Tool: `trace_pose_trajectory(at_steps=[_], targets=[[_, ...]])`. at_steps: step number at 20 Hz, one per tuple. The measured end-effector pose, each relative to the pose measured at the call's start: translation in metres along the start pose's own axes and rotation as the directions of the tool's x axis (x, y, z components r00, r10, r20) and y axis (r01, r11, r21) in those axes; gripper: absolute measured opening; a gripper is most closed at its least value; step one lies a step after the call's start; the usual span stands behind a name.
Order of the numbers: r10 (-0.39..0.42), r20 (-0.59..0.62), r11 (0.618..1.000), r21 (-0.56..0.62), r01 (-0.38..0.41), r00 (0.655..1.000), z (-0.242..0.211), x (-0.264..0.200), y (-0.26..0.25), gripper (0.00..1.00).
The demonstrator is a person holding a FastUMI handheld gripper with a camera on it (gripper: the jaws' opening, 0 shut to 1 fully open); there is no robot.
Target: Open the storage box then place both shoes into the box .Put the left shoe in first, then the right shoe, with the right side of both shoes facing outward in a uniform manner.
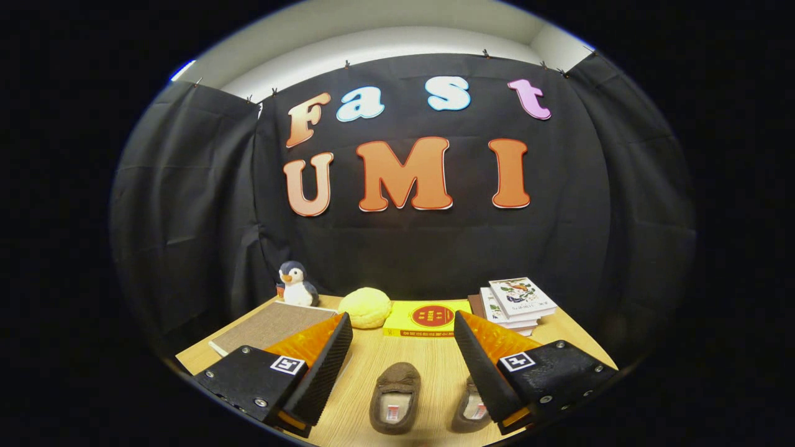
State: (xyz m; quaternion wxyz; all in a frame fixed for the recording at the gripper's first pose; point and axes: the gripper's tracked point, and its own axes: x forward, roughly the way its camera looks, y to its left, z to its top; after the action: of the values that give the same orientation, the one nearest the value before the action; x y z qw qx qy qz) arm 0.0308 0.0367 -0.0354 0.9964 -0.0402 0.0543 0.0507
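Brown and soft-looking, two shoes are lying on the wooden table (428, 366), toes pointing away toward the booth's back wall. One shoe (395, 397) is sitting in the gap between the gripper's fingers, clear of both. The other shoe (470, 410) is lying just beside it and is partly hidden behind one of the fingers (481, 372), so whether it is touching that finger I cannot tell. Which is the left shoe and which the right is hard to judge from this angle.

The gripper (402, 366) is hovering above the near end of the table with its fingers spread wide apart, and it is holding nothing.

As for progress, the task is looking as though it is at its very start. No storage box is showing among the things on the table, so opening it is seemingly not yet done, and neither shoe is packed away. Everything is still waiting: finding and opening the box, putting the left shoe in, then the right one, both turned the same way.

Counting what is on the table: two shoes; one toy penguin (297, 284) standing at the far corner; one round yellow bun-shaped thing (365, 307) beside it; one flat brown-grey pad or notebook (270, 326) lying in front of the penguin; one yellow book (428, 318) lying flat beyond the fingers; and one short stack of books (515, 304) next to it, looking like three or so, though the lower ones are too covered to count surely.
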Motion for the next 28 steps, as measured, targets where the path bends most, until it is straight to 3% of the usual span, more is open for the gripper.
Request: trace_pose_trajectory(at_steps=[3, 6, 10, 15, 20, 23, 25, 28], targets=[[0.030, -0.031, 0.999, 0.024, -0.029, 0.999, -0.014, 0.006, 0.008, 0.98], [0.110, -0.097, 0.990, 0.096, -0.100, 0.989, -0.039, 0.016, 0.024, 0.98], [0.263, -0.181, 0.939, 0.272, -0.208, 0.948, -0.075, 0.030, 0.053, 0.98], [0.468, -0.240, 0.798, 0.529, -0.290, 0.851, -0.115, 0.044, 0.088, 0.98], [0.667, -0.180, 0.560, 0.761, -0.327, 0.723, -0.140, 0.064, 0.128, 0.98], [0.735, -0.174, 0.472, 0.825, -0.311, 0.655, -0.151, 0.074, 0.142, 0.98], [0.761, -0.154, 0.418, 0.859, -0.295, 0.630, -0.154, 0.083, 0.151, 0.98], [0.785, -0.148, 0.379, 0.883, -0.278, 0.602, -0.161, 0.088, 0.157, 0.98]])
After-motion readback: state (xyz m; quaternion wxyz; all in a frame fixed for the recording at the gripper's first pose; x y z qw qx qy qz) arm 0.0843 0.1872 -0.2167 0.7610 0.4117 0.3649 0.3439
